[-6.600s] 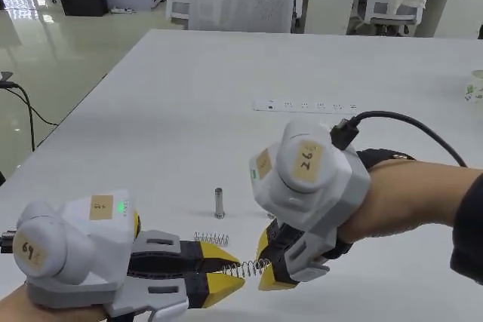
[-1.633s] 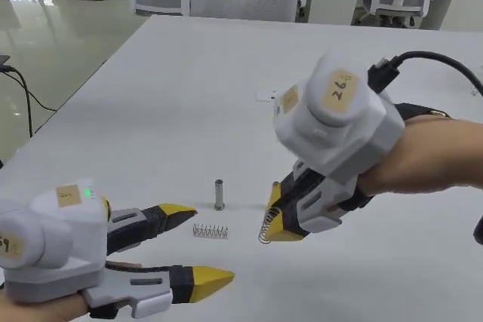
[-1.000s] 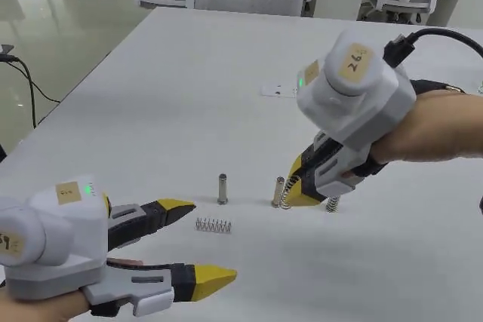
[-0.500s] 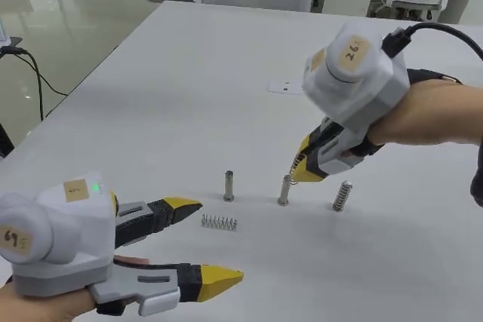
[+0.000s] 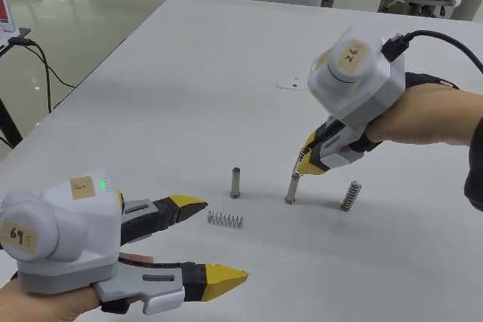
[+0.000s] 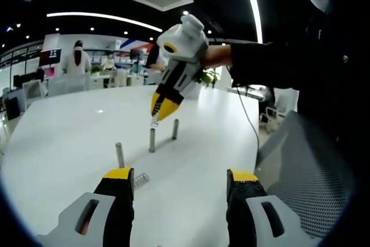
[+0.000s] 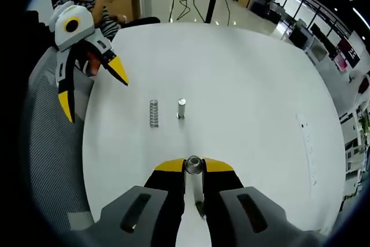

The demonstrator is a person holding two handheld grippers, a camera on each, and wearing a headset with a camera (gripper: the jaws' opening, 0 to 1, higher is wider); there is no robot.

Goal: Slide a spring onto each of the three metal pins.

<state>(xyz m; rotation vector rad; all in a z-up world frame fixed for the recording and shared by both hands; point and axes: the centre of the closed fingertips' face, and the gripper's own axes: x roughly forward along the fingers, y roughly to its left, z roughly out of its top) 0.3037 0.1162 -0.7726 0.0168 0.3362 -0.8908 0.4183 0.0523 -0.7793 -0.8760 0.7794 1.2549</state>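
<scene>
While white desk (image 5: 151,96) stretches away, left gripper (image 5: 219,239) hangs low at near edge, jaws spread, holding nothing. Right gripper (image 5: 303,166) pinches spring (image 6: 154,121), poised just over top of middle pin (image 5: 291,188). Right pin (image 5: 354,183) upright, second spring (image 5: 349,197) around it. Left pin (image 5: 235,183) bare, upright. Loose spring (image 5: 226,219) lies flat on desk, near left pin, between it and left gripper.
</scene>
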